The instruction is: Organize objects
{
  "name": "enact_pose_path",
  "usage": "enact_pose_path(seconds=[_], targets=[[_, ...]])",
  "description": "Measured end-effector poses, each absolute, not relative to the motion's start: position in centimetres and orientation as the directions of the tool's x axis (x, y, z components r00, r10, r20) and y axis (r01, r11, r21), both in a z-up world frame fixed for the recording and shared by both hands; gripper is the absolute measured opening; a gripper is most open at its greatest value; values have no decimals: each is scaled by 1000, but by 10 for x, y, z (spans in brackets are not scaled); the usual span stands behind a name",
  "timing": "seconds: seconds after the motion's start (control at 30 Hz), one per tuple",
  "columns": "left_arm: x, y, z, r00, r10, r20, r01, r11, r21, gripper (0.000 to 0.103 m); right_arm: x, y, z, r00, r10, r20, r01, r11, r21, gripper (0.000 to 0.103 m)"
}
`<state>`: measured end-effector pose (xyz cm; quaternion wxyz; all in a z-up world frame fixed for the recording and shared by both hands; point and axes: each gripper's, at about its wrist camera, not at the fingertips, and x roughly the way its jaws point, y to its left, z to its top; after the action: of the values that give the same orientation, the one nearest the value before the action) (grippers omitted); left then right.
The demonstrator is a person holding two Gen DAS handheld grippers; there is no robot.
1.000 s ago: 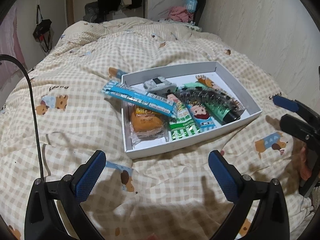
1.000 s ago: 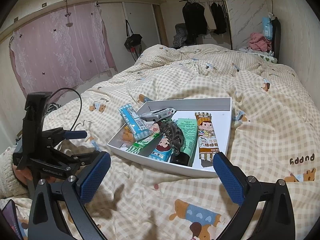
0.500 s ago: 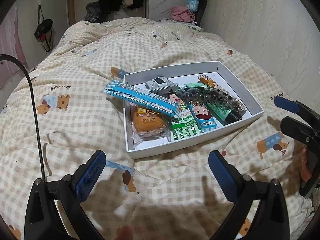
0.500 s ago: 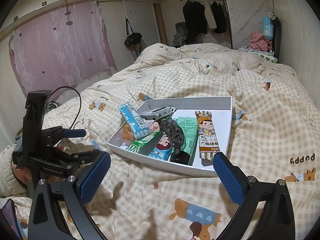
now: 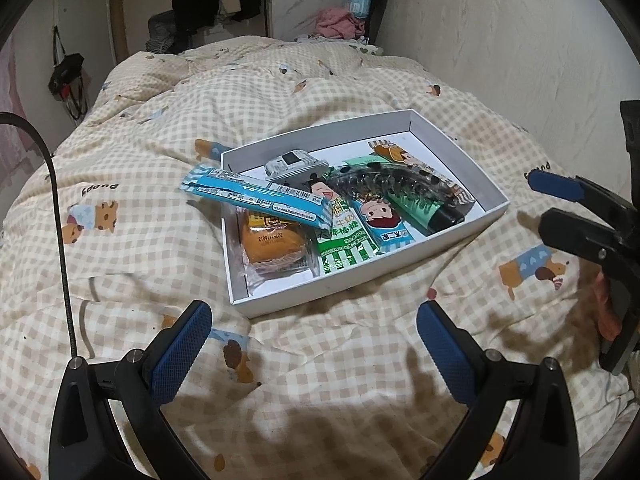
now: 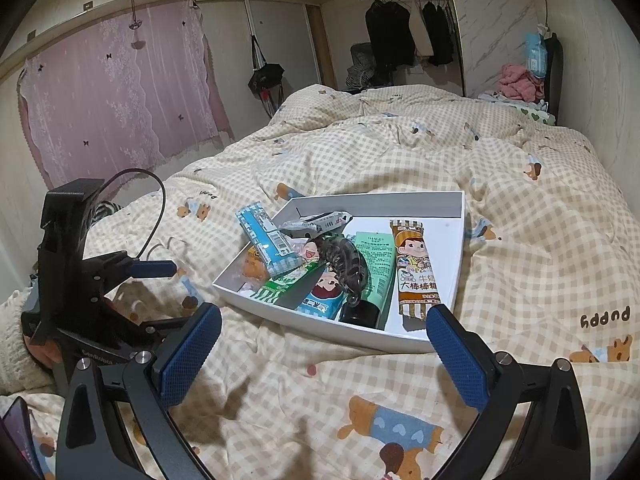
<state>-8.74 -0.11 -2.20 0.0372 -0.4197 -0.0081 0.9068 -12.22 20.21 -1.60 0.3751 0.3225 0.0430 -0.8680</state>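
Left gripper: jaws spread wide, empty, held low at the near left | Right gripper: jaws spread wide, empty, near right | Hand: partly visible behind the right gripper's handle

**A White Box Full of Little Things**

A flat white box sits on the checked blanket, with no lid. It is full of small things, piled up and touching.

A long blue packet lies across the left wall of the box, with one end poking out over the blanket. Under it, in the near left corner, sits an orange bun in a clear wrapper. Next to the bun lie a green striped candy pack and a blue candy pack with a cartoon face.

A dark hair claw rests on top of a green tube with a black cap. A brown candy stick lies flat on the right. A small silver packet sits at the far side.
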Motion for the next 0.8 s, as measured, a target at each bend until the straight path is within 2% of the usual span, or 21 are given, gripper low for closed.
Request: enact_pose_path(seconds=[0.8], targets=[[-87,0,-24,-638,67,-767,-65,-997,-33,102,-124,203,-18,-511,-621,-595,675,-718,169,103]])
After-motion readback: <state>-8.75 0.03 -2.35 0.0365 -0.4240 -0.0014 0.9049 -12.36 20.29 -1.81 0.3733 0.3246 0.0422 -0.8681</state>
